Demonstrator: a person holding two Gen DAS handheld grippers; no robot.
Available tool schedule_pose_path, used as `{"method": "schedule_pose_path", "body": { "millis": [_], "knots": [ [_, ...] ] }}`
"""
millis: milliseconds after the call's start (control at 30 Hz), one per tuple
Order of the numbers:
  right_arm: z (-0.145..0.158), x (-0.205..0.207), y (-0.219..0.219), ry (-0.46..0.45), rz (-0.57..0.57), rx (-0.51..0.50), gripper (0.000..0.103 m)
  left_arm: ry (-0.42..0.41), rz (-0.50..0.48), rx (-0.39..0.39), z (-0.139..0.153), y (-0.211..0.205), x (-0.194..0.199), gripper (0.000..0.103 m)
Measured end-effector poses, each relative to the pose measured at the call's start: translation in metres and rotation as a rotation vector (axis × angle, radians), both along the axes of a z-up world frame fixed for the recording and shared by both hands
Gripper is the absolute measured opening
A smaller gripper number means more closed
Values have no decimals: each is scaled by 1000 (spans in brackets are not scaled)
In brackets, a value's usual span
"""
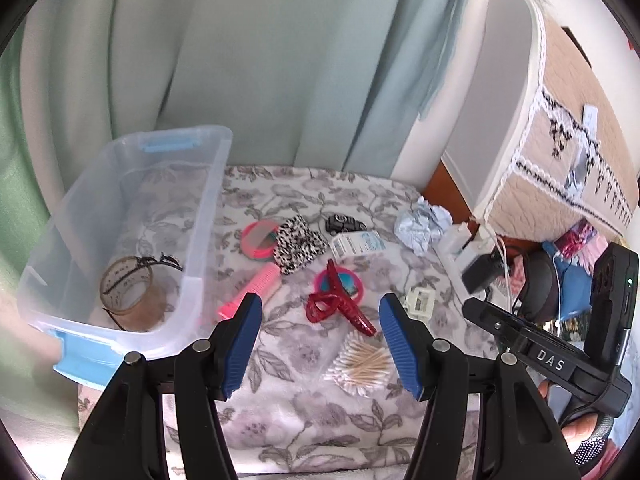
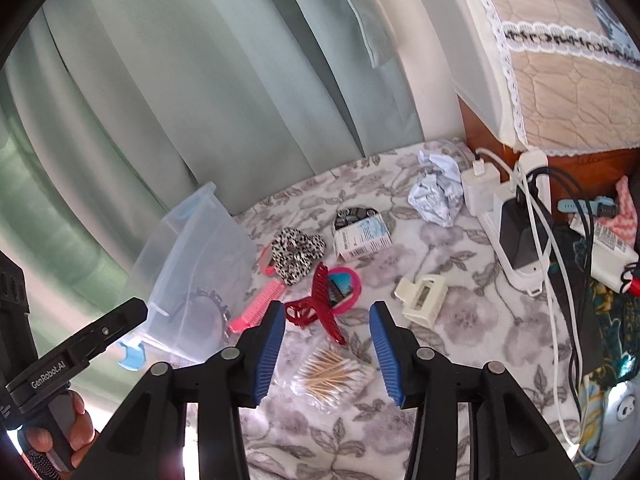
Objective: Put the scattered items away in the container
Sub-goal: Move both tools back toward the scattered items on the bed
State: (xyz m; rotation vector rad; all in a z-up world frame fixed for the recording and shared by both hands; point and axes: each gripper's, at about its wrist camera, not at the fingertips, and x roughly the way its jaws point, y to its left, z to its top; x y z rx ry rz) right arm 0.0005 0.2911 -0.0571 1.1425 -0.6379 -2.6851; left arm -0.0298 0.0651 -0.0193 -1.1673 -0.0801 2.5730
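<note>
Inventory, as seen along my own fingers.

Writing: "DAS" in white on the black body of my right gripper (image 1: 552, 354); "GenRobot.AI" on the black body of my left gripper (image 2: 50, 374). The small white and blue box (image 2: 362, 236) carries print too fine to read.

Jaws: left gripper (image 1: 316, 344) stands apart, nothing between its blue pads. Right gripper (image 2: 326, 356) stands apart too, empty, above the bag of cotton swabs (image 2: 330, 372).

Container (image 1: 120, 224): clear plastic tub with blue latches, at the left of the bed, holding a roll of tape (image 1: 130, 294) and a dark headband.

Scattered beside it: pink comb (image 1: 250, 290), leopard scrunchie (image 1: 298, 246), red hair claw (image 1: 340, 306) lying over a pink round mirror (image 1: 344, 284), cream clip (image 2: 420, 300), crumpled paper (image 2: 436, 192), small black toy car (image 1: 344, 223).

Surface: floral grey-and-white blanket (image 1: 312, 420). Room: pale green curtain (image 1: 240, 60) behind; white power strip (image 2: 516, 216) with chargers at the right.
</note>
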Motion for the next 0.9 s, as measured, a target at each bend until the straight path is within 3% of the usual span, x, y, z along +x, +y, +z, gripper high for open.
{"method": "schedule_pose_path", "body": {
  "millis": [133,433,567,700,900],
  "knots": [
    [-21,-4,1,-65,9,4,48,-25,-10,-53,-19,11,-4,62],
    [-78,-13,-32,-232,131,19,63,-93,17,-149,-61,15,-24,62],
    [-99,-19,-51,-288,193,26,71,-103,20,-147,-71,12,-30,62],
    [-116,-26,-67,-319,217,77,72,-108,21,-143,-74,8,-33,62],
    [-126,-37,-77,-308,207,132,73,-99,31,-127,-75,1,-39,62]
  ]
}}
